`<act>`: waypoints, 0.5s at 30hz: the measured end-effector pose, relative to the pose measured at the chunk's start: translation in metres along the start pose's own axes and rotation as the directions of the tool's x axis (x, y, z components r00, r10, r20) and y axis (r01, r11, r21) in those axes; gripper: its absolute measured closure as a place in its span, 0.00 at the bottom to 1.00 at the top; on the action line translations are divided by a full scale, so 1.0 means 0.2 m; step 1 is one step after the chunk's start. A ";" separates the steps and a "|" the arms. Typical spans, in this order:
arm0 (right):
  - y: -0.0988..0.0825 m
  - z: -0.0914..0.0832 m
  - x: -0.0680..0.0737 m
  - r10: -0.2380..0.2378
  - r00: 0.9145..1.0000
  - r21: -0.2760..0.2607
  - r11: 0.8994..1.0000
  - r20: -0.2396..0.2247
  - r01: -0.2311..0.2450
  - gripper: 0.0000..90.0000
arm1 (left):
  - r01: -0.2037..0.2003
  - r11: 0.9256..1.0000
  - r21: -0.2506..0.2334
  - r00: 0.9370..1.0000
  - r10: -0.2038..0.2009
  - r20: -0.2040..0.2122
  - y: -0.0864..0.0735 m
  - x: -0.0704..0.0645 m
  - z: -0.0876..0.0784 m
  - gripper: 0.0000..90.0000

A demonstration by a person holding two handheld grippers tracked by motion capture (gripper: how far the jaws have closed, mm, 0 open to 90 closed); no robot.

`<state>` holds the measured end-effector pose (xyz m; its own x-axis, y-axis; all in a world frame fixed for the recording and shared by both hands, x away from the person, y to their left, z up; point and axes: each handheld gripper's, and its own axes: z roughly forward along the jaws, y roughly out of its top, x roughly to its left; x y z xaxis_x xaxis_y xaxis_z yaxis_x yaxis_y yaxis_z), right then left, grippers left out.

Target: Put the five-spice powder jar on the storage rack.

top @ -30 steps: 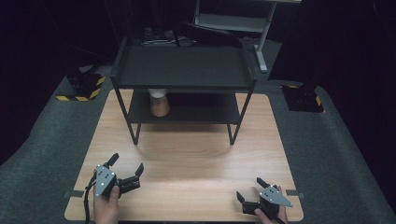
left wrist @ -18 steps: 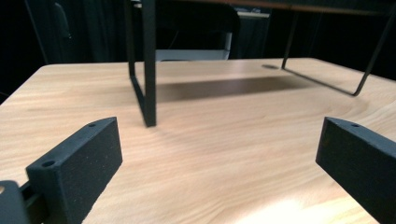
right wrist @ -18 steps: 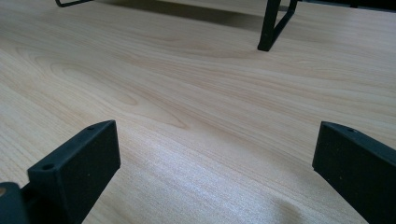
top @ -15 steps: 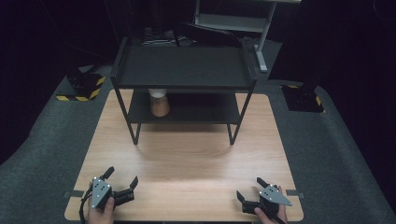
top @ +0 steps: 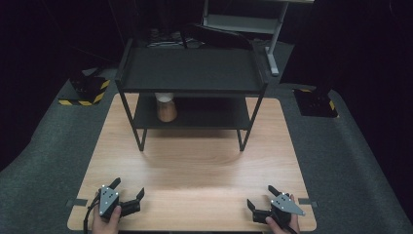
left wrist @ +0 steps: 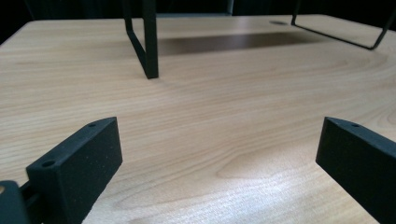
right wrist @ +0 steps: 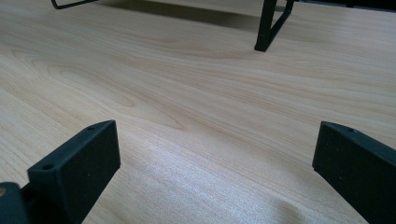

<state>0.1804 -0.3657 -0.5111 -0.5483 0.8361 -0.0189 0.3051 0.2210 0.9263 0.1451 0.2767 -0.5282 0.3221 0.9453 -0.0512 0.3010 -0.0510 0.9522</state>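
Both tongs rest released, jaws wide, at the near edge of the light wooden tabletop [top: 195, 170]: left tongs [top: 127, 189], right tongs [top: 260, 197]. The black two-tier metal shelf rack [top: 190, 73] stands well beyond them, an orange-and-white cup [top: 166, 107] on its lower tier.

high overhead, two low gripper views, sharing table [top: 195, 170] and shelf legs [left wrist: 149, 42]
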 end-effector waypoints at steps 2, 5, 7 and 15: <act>0.00 0.00 0.00 -0.001 1.000 0.000 1.000 0.000 0.001 0.00 | -0.005 1.000 0.013 1.000 0.005 0.014 0.01 0.01 0.00 0.01; 0.00 0.00 0.00 -0.002 1.000 0.000 1.000 0.001 0.002 0.00 | -0.001 1.000 0.014 1.000 0.001 0.008 0.01 0.00 0.00 0.01; 0.00 0.00 0.00 -0.002 1.000 -0.001 1.000 0.002 0.002 0.00 | 0.002 1.000 0.016 1.000 -0.002 0.006 0.01 0.00 0.00 0.01; 0.00 0.00 0.00 0.000 1.000 -0.003 1.000 0.003 0.000 0.00 | -0.003 1.000 0.018 1.000 0.003 0.010 0.01 0.00 0.00 0.01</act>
<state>0.1797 -0.3656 -0.5115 -0.5464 0.8373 -0.0203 0.3026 0.2200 0.9274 0.1462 0.2772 -0.5257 0.3319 0.9419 -0.0511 0.3157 -0.0599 0.9470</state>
